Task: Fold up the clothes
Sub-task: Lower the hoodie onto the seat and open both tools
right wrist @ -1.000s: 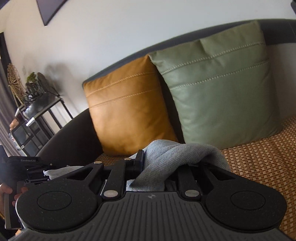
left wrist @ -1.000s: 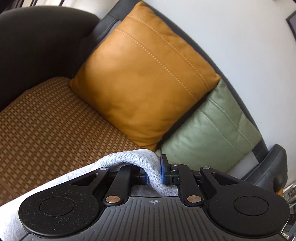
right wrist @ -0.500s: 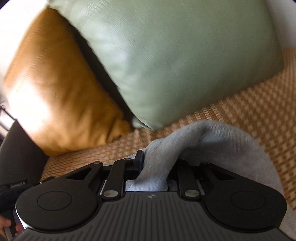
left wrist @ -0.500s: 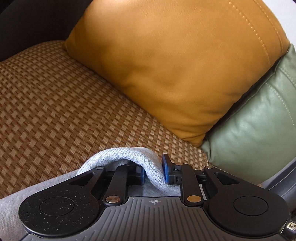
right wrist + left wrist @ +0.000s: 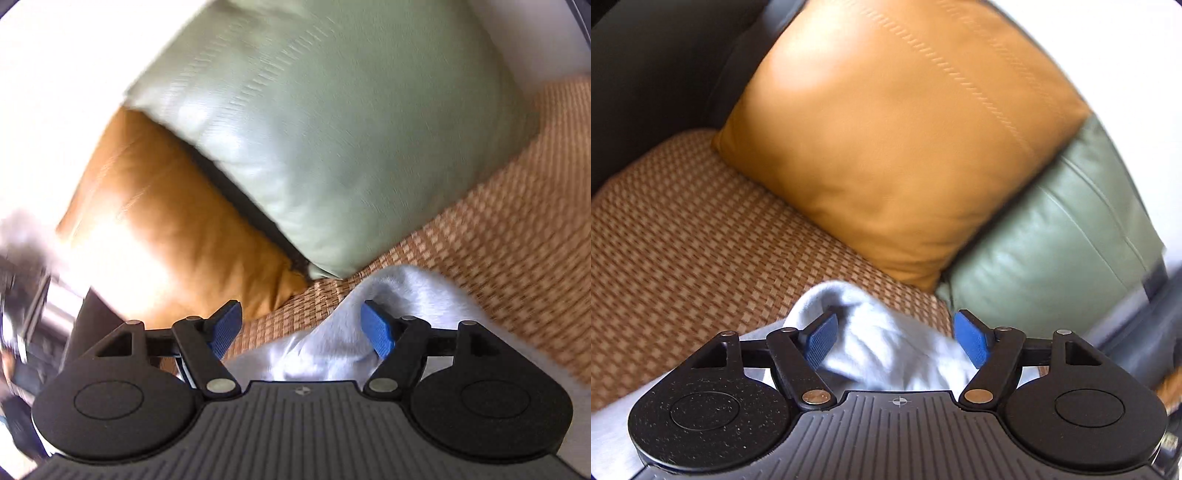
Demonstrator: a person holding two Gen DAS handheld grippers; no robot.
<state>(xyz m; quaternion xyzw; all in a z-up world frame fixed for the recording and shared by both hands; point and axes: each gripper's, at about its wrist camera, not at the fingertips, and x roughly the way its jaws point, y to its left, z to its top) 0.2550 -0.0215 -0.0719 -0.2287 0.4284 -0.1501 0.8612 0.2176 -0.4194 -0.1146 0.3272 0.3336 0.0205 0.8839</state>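
Note:
A light grey garment [image 5: 882,347] lies on the woven brown sofa seat [image 5: 683,240]. My left gripper [image 5: 897,339] is open, its blue pads [image 5: 822,339] spread wide, with a bunched fold of the garment loose between them. In the right wrist view the same grey garment [image 5: 402,295] lies on the seat [image 5: 498,229]. My right gripper [image 5: 303,328] is open too; the cloth rests against its right blue pad [image 5: 376,332] and the left pad is clear of it.
An orange leather cushion [image 5: 894,122] and a green leather cushion [image 5: 1052,251] lean against the dark sofa back just beyond the garment. A dark armrest [image 5: 639,74] rises at the left. The right wrist view shows blurred furniture [image 5: 22,302] at far left.
Both grippers have opened and let go of the grey garment, which has dropped onto the seat. Both views have pulled back and are motion-blurred.

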